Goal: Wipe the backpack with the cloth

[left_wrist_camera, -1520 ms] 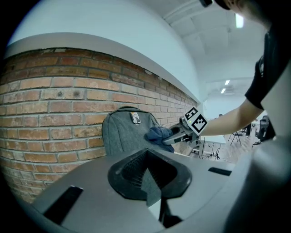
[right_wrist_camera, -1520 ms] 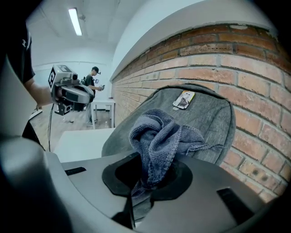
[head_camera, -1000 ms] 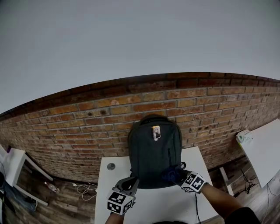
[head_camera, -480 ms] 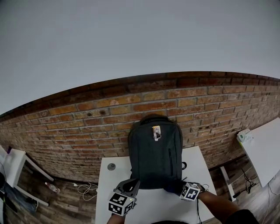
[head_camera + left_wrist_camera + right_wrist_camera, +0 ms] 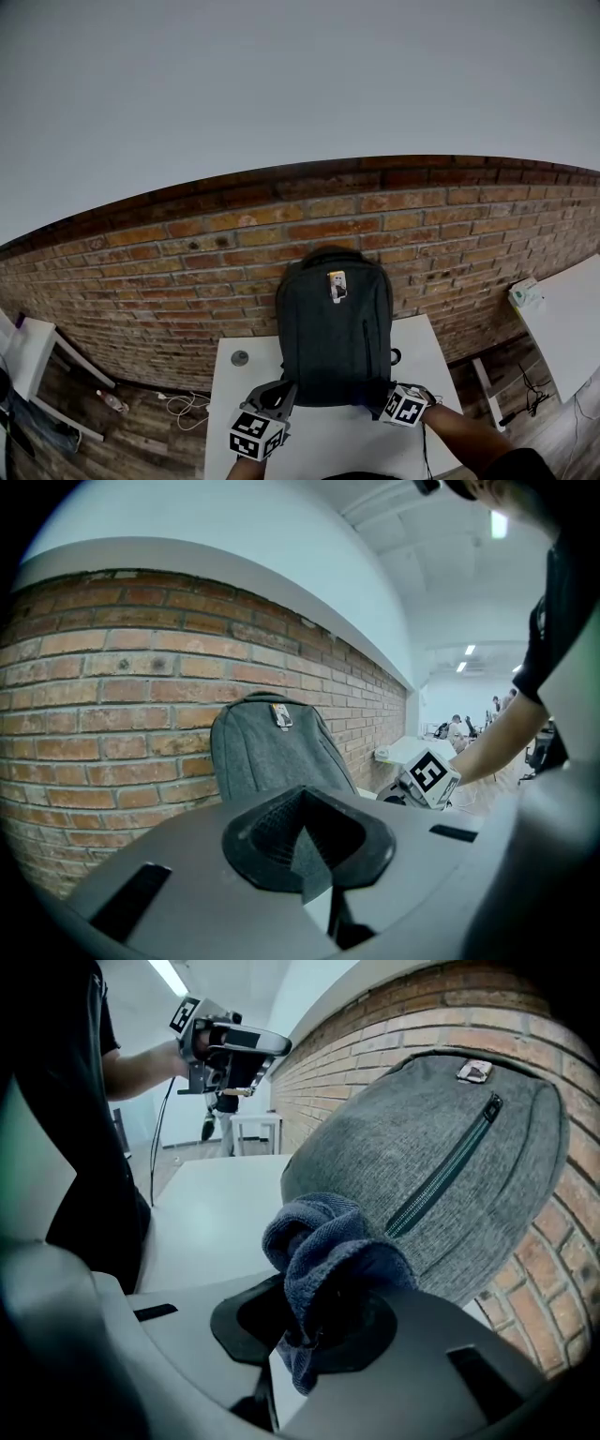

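Note:
A dark grey backpack (image 5: 333, 328) stands upright on a white table (image 5: 234, 384), leaning against the brick wall. My right gripper (image 5: 386, 400) is at the backpack's lower right corner, shut on a blue terry cloth (image 5: 328, 1260). The bunched cloth lies against the grey fabric (image 5: 441, 1166) below the side zipper (image 5: 450, 1171). My left gripper (image 5: 279, 394) sits at the backpack's lower left corner, jaws together and holding nothing. In the left gripper view the backpack (image 5: 272, 752) rises just ahead of the left gripper (image 5: 305, 855). The right gripper's marker cube (image 5: 427, 775) shows to its right.
A small round disc (image 5: 238, 357) lies on the table left of the backpack. The brick wall (image 5: 169, 272) runs directly behind. Another white table (image 5: 562, 328) stands at the right and one (image 5: 28, 347) at the left. Cables (image 5: 183, 403) and a bottle (image 5: 111, 401) lie on the wooden floor.
My right gripper has slid down and slightly left with the cloth, from the backpack's lower right side to its bottom corner. The left gripper has barely moved.

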Demonstrator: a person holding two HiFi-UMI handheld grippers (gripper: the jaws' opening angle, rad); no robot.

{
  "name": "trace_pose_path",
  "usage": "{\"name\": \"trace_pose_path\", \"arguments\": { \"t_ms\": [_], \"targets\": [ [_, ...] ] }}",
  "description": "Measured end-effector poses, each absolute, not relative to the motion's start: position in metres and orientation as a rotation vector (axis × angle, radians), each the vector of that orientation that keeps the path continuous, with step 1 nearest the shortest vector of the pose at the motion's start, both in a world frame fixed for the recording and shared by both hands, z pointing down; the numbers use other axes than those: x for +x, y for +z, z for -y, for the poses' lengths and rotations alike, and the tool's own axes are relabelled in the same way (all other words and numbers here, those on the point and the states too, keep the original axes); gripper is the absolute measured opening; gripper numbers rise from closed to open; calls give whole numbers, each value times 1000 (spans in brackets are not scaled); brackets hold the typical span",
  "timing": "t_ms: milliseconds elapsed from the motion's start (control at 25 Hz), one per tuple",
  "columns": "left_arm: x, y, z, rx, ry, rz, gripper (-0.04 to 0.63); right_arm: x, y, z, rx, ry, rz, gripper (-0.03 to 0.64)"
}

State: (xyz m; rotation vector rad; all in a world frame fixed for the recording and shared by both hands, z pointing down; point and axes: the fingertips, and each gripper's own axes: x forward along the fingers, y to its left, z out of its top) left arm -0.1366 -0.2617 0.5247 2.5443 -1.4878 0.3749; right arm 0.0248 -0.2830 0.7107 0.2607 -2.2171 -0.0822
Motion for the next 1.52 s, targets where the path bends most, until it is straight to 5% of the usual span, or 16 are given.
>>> {"name": "trace_pose_path", "arguments": {
  "t_ms": [1000, 1520],
  "targets": [
    [-144, 524, 260, 2541, 385, 1504, -18, -6, 620, 321, 373, -170, 2354, 52],
    [-155, 529, 257, 2514, 383, 1526, -18, -31, 538, 430, 579, -299, 2337, 54]
  ]
}}
